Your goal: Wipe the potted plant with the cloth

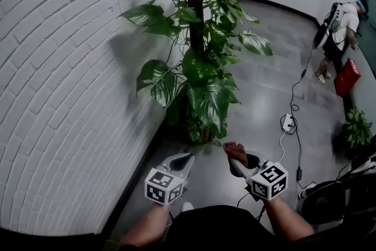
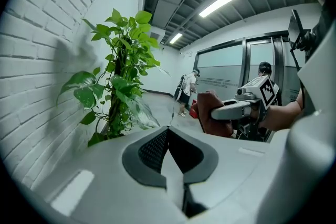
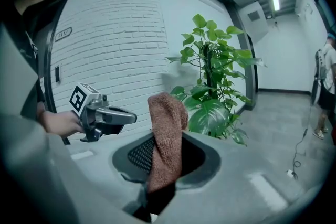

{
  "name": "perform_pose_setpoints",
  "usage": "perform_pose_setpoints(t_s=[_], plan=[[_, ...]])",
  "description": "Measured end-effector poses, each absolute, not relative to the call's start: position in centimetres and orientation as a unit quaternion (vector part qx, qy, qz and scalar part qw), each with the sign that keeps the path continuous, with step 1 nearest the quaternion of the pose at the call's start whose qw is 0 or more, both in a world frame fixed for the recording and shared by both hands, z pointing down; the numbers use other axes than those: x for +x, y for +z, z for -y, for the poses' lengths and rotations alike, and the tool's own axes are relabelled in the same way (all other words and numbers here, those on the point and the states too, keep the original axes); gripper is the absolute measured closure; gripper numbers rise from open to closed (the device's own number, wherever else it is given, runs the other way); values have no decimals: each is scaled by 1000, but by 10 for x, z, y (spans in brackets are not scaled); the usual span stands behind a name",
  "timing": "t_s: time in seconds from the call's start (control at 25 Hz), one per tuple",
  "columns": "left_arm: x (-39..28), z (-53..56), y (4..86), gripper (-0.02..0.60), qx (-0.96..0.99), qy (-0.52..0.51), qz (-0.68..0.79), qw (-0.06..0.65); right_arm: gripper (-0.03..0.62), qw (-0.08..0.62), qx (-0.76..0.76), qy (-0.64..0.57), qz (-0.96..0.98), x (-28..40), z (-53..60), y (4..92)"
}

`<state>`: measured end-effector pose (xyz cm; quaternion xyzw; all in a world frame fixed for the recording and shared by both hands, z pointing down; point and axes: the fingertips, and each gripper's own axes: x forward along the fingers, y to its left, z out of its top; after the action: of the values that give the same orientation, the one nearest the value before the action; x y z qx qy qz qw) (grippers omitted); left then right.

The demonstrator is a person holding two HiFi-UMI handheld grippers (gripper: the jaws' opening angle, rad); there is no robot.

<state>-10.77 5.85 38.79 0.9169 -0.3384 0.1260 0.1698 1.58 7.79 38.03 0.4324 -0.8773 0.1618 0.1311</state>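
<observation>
A tall potted plant [image 1: 200, 67] with broad green leaves stands on the grey floor against the white brick wall, straight ahead of both grippers. The left gripper view has the plant [image 2: 118, 86] at left; in the right gripper view the plant [image 3: 212, 92] is centred. My right gripper [image 1: 237, 159] is shut on a reddish-brown cloth [image 1: 235, 151], which sticks up out of its jaws [image 3: 165, 134] a short way in front of the lower leaves. My left gripper [image 1: 183, 158] is beside it, jaws together with nothing between them, touching nothing.
The brick wall [image 1: 59, 97] runs along the left. A white power strip [image 1: 288, 123] with cables lies on the floor to the right. A person [image 1: 338, 32] stands at the far right near a red box [image 1: 348, 76]. A small plant [image 1: 357, 128] and dark equipment [image 1: 329, 200] are at right.
</observation>
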Motion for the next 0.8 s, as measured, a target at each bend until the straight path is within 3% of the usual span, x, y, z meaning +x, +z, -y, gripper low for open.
perform_pose_setpoints(t_s=[0.8], plan=[[-73,-79,377,565,914,144,351,145,526,108,427,186,879,51,-95,392]])
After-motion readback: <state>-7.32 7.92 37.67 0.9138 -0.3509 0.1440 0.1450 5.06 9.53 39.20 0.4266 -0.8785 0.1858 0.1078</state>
